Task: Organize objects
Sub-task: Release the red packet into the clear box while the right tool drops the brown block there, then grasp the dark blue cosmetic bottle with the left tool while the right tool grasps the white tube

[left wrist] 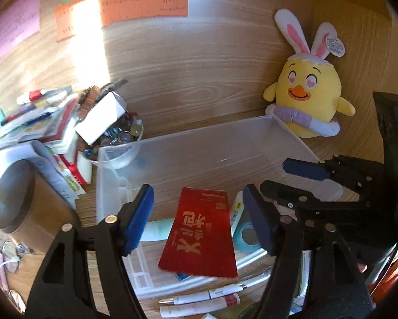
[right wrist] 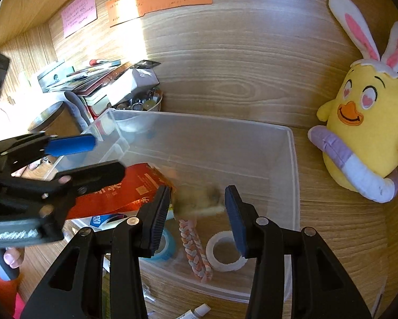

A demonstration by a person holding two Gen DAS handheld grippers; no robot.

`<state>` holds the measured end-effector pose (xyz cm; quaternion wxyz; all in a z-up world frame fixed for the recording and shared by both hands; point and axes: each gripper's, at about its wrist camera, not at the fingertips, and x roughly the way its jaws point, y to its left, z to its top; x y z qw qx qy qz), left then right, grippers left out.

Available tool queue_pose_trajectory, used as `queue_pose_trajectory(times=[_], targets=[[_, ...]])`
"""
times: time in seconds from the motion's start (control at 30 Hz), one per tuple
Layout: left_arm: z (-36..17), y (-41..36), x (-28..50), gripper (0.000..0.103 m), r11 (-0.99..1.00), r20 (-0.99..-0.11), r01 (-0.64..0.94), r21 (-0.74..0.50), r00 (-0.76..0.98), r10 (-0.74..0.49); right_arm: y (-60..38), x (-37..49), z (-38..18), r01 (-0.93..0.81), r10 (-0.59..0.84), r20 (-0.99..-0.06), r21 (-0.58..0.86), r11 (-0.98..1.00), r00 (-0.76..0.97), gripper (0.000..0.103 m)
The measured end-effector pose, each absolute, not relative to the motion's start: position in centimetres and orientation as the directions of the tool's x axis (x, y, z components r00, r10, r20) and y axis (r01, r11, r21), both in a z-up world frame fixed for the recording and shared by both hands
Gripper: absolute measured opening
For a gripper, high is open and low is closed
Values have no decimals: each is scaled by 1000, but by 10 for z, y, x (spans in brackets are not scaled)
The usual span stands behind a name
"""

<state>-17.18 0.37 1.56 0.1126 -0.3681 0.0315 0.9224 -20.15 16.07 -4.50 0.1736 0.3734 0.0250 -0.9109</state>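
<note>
Left wrist view shows the left gripper [left wrist: 199, 215] with its jaws spread and nothing pinched; the red packet [left wrist: 201, 232] sits between and just beyond the blue pads, apparently free of them, lying tilted inside the clear bin [left wrist: 193, 148]. Beside the packet are a roll of blue tape [left wrist: 245, 235] and a white tube [left wrist: 237, 210], and on the surface in front of the bin lie a few pens [left wrist: 207, 295].

In the right wrist view the right gripper [right wrist: 197, 216] hovers over the same bin. A blurred, tan fuzzy thing [right wrist: 196, 199] sits between its pads, with a braided cord [right wrist: 195, 250] trailing below it. Whether the pads press on it I cannot tell, because of the blur. A roll of white tape [right wrist: 227, 251] rests on the bin floor close by.

Further out, a stack of books and a bowl of small round things [right wrist: 143, 101] crowd the left of the surface, and a yellow plush chick [right wrist: 369, 138] leans against the wooden wall.

The step looks like dropping items into the bin. Next, the left gripper should lift clear of the right one, which crowds it, and go for a loose pen.
</note>
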Motion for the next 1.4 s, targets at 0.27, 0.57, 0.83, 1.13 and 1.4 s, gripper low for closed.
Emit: queue_pose_trajectory(times=[0.27, 0.57, 0.83, 1.13, 1.4], targets=[[27, -8, -143, 82, -979, -646, -204, -27, -743, 172, 168, -190, -33, 323, -292, -660, 78, -943, -692, 56], [32, -23, -104, 87, -982, -610, -183, -46, -774, 173, 181, -153, -16, 309, -276, -608, 53, -950, -745, 63], [7, -23, -70, 87, -983, -646, -173, -54, -745, 166, 199, -121, -20, 289, -272, -593, 70, -955, -758, 63], [-34, -28, -37, 87, -983, -727, -143, -114, -662, 181, 206, -99, -50, 275, -264, -647, 87, -958, -715, 63], [-52, -23, -16, 87, -982, -750, -158, -107, -635, 184, 204, -102, -78, 282, -308, -714, 159, -946, -629, 63]])
